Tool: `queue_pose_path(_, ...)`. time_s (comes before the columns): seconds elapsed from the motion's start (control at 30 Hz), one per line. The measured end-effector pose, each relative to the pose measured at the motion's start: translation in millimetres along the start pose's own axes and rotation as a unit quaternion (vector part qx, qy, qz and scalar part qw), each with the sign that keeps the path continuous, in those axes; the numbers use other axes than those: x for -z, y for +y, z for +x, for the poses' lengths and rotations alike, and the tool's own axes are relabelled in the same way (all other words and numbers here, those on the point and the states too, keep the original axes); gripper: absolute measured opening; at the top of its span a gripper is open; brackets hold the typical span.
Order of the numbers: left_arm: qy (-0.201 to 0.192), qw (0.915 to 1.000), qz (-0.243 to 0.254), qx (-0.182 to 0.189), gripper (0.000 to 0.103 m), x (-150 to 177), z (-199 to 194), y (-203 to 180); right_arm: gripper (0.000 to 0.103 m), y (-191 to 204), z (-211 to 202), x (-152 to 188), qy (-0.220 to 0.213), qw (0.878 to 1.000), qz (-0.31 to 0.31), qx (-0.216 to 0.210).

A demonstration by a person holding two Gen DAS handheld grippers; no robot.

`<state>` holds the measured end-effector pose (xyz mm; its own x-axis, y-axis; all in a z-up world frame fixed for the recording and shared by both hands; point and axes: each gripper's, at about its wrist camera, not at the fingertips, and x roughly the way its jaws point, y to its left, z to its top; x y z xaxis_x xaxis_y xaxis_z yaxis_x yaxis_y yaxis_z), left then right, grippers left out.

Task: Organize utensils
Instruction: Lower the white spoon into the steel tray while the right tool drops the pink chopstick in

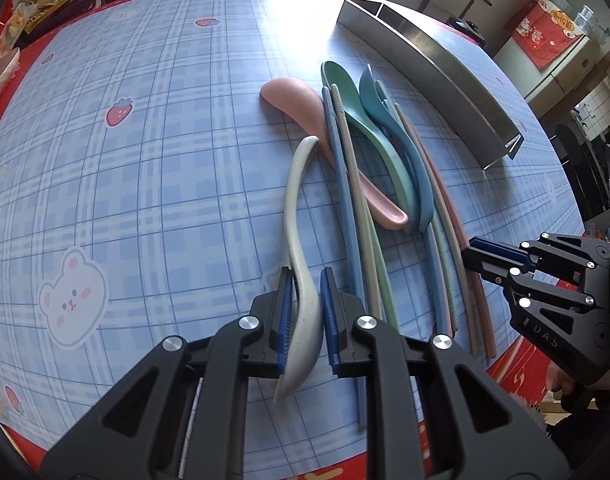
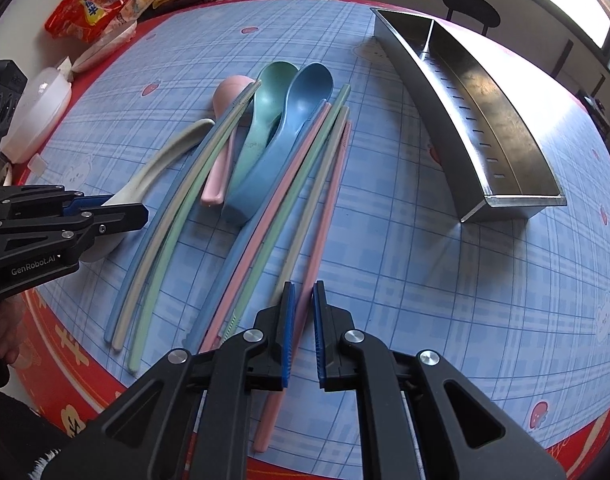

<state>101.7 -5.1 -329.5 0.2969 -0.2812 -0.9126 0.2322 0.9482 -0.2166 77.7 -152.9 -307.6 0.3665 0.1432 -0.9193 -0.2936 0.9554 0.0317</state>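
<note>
The white spoon [image 1: 301,240] lies on the blue checked tablecloth [image 1: 145,160], on the left side of the heap of spoons and chopsticks. The left gripper [image 1: 307,312] has its two blue pads on either side of the white spoon's bowl end. The left pad touches it, and it looks pinched, but a thin gap shows by the right pad, so I cannot tell if the grip is tight.

Just right of the white spoon lies the pink spoon [image 1: 305,108]. Its handle runs under a blue chopstick [image 1: 341,168] and a beige chopstick [image 1: 355,168]. Right of those are the green spoon [image 1: 365,120] and the blue spoon [image 1: 389,120], side by side and touching. More long chopsticks lie further right of the white spoon, and the last one is a pink chopstick [image 2: 325,216].

The right gripper [image 2: 303,320] hangs over the near end of that pink chopstick. Its jaws are a little apart, and the stick runs through the gap between them.

The metal tray [image 2: 485,120] sits far to the right of the white spoon, apart from the heap. A wall splits it into two parts.

Snack bags [image 2: 93,8] lie at the far left edge of the table.
</note>
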Motion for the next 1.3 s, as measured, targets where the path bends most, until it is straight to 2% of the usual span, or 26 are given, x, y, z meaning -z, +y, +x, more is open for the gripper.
queue_pose_path(0.13, -0.001, 0.9996, -0.027, 0.007, 0.018, 10.2, -4.7, 6.4, 0.008, -2.7, -2.7, 3.4, 0.011, 1.000, 0.003, 0.005)
queue_pose_path(0.23, -0.005, 0.9984, -0.054, 0.018, 0.018, 20.1, -11.5, 16.6, 0.007, -17.2, -7.4, 9.3, 0.011, 0.999, 0.043, -0.012)
queue_pose_path(0.37, -0.040, 0.9948, -0.088, 0.032, 0.018, 25.3, -32.5, 29.7, 0.006, -31.6, -22.3, 15.1, -0.014, 0.996, 0.077, -0.037)
queue_pose_path(0.5, -0.070, 0.9914, -0.103, 0.039, 0.018, 31.2, -55.1, 37.2, 0.006, -31.3, -40.0, 17.7, -0.047, 0.995, 0.074, -0.051)
queue_pose_path(0.77, -0.086, 0.9901, -0.104, 0.038, 0.018, 36.8, -78.5, 41.3, 0.006, -42.1, -62.7, 22.7, -0.091, 0.990, 0.074, -0.076)
queue_pose_path(1.07, -0.064, 0.9914, -0.107, 0.040, 0.018, 3.6, -77.6, 23.3, 0.006, -78.0, -76.2, 13.1, -0.118, 0.986, 0.090, -0.080)
queue_pose_path(1.3, -0.050, 0.9911, -0.099, 0.072, 0.018, -59.7, -64.4, -16.6, 0.006, -126.9, -72.5, -15.7, -0.113, 0.986, 0.096, -0.070)
